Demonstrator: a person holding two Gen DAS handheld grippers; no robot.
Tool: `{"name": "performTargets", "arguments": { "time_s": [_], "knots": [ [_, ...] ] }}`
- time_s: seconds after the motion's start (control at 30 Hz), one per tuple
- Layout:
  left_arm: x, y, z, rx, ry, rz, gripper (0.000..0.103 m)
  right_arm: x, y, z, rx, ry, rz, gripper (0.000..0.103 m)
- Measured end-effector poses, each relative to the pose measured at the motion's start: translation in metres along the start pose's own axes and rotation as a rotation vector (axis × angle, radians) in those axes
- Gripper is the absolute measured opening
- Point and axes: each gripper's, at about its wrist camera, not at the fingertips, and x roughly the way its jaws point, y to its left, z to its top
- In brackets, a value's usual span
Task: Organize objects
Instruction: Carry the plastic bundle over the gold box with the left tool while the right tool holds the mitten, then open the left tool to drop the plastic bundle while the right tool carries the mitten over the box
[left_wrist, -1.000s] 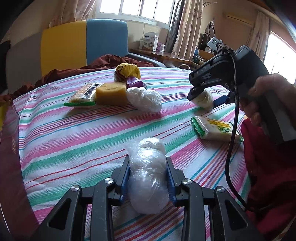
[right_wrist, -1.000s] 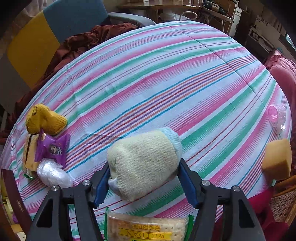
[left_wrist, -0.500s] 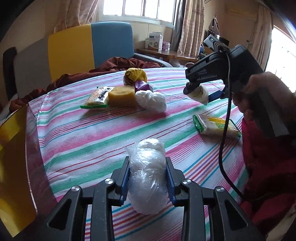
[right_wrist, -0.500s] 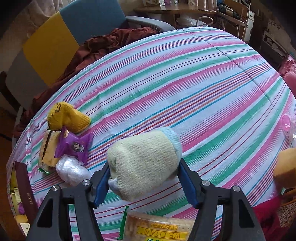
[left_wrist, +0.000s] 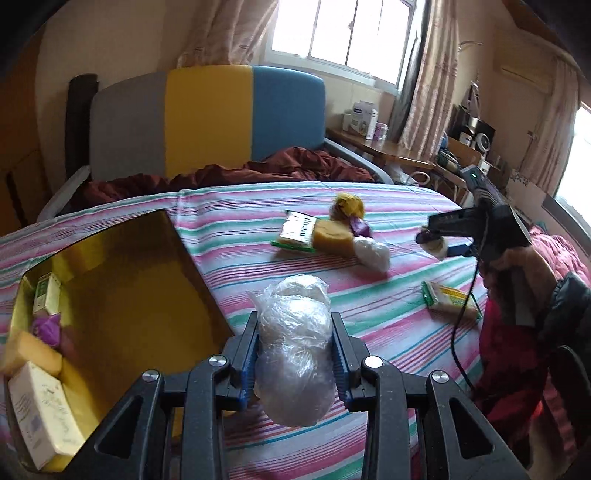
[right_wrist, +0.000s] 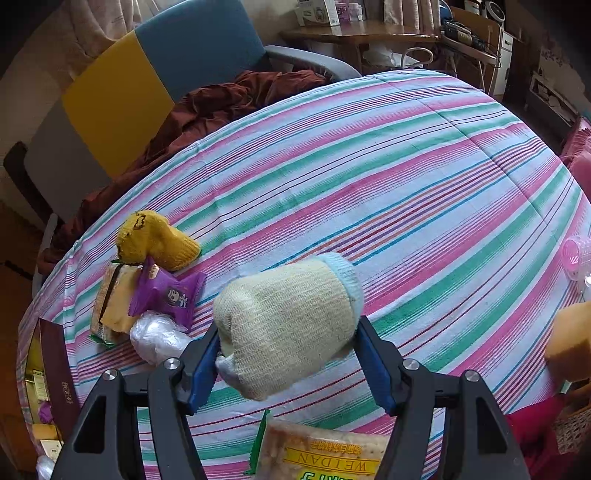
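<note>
My left gripper (left_wrist: 294, 356) is shut on a clear plastic bag bundle (left_wrist: 293, 343) and holds it above the striped tablecloth beside an open gold-lined box (left_wrist: 122, 295). My right gripper (right_wrist: 286, 354) is shut on a cream rolled sock (right_wrist: 288, 317) with a pale blue cuff, held above the table. It also shows at the right of the left wrist view (left_wrist: 439, 245). A pile lies on the cloth: yellow sock (right_wrist: 155, 240), purple snack packet (right_wrist: 166, 295), cracker pack (right_wrist: 112, 299), plastic bundle (right_wrist: 157, 338).
The box holds a white carton (left_wrist: 40, 410), a sponge (left_wrist: 27, 354) and a purple packet (left_wrist: 46, 326). A second cracker pack (right_wrist: 325, 454) lies under my right gripper. A pink cup (right_wrist: 578, 251) and a sponge (right_wrist: 570, 339) sit at the right edge. A chair (left_wrist: 207, 118) stands behind.
My left gripper has swung left with the plastic bundle, bringing the gold box into view. My right gripper has shifted left with the sock, nearer the pile.
</note>
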Motion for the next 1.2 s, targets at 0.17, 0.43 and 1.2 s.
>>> {"name": "performTargets", "arguments": {
  "time_s": [0.17,0.43,1.2],
  "knots": [
    [-0.014,0.077,-0.001,-0.138,0.028,0.11,0.035,-0.002,0.003,-0.001,-0.011,-0.008,0.013,0.068],
    [0.003,0.162,-0.015,-0.277,0.122,0.299,0.036,-0.002,0.006,0.001,-0.019,-0.023,0.026,0.068],
    [-0.071,0.181,-0.034,-0.294,-0.019,0.447,0.058,-0.069,0.091,-0.03,-0.332,-0.179,0.166,0.068]
  ]
}}
